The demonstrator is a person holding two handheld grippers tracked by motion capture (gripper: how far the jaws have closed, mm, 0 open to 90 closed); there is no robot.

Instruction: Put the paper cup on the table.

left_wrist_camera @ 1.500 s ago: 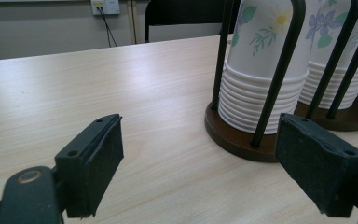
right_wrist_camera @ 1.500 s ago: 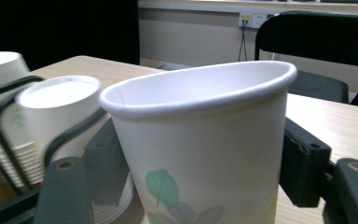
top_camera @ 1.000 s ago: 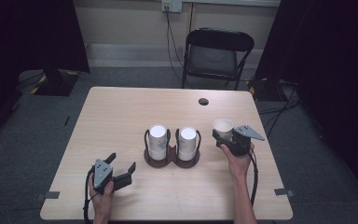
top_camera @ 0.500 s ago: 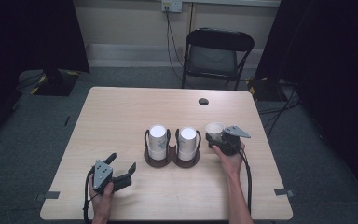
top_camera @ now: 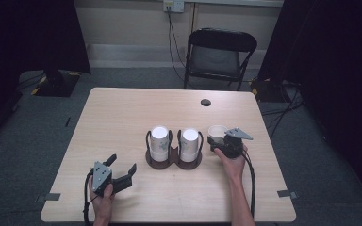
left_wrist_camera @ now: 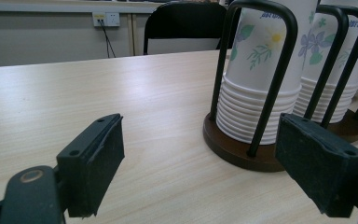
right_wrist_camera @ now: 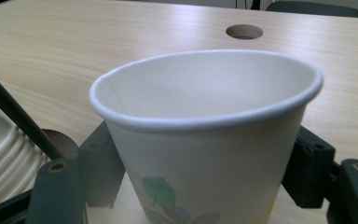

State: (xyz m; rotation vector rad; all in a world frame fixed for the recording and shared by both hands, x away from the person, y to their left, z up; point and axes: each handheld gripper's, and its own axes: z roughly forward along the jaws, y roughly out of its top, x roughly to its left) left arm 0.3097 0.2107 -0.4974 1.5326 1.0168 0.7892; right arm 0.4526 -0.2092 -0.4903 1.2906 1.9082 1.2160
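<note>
Pads [right_wrist_camera: 100, 163] of the right gripper [top_camera: 218, 140] lie against opposite sides of a paper cup [right_wrist_camera: 205, 154], low on its wall. The jaws have just been opening a little with the cup between them, so I read this as a light clamp and not a firm one. The cup stands upright on the table [top_camera: 122, 113], just to the right of the cup holder [top_camera: 172, 162] and apart from it.

My judgement is that this cup will handle as very light and thin-walled. It would dent or go oval under a hard squeeze, and it would tip at a small nudge. Its smooth, tapered side could let it slide downward out of a loose hold. The best place to take it is across the wall below the rolled rim, where the paper is stiffest, with gentle pressure.

The cup is empty, its white inside bare to the bottom. The holder has two wire-ringed bays on a dark wooden base. Each bay holds a nested stack of upturned flower-printed cups, the left stack [top_camera: 159, 141] and the right stack [top_camera: 189, 141].

Near the holder's front left, the left gripper [top_camera: 121, 162] rests on the table. Its jaws are wide apart with nothing between them, and they point toward the holder.
</note>
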